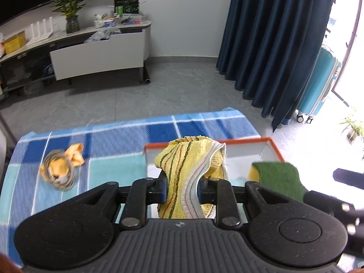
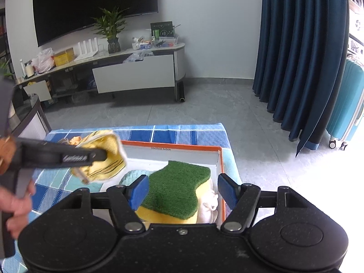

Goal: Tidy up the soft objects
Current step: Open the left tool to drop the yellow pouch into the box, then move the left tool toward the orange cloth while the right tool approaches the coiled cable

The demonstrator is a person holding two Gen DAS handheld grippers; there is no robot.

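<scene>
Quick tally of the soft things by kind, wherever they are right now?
Striped yellow towel, held in the left gripper above the box: 1
Green and yellow sponge, in the box: 1
Orange plush toy, on the checked cloth: 1
Teal cloth, in the box: 1
White cloth, in the box: 1
Total: 5

One yellow striped towel (image 1: 182, 173). One green-and-yellow scouring sponge (image 2: 175, 188). One orange-rimmed white box (image 2: 173, 150). One small orange cloth (image 1: 75, 154) and one coil of grey cord (image 1: 60, 173), both near the bench's left edge. One blue checked cloth (image 1: 127, 141) covers the bench. In the box also lie one teal knitted item (image 2: 134, 175) and one white cloth (image 2: 210, 202). Two grippers: left gripper (image 1: 180, 188), right gripper (image 2: 182, 191).
</scene>
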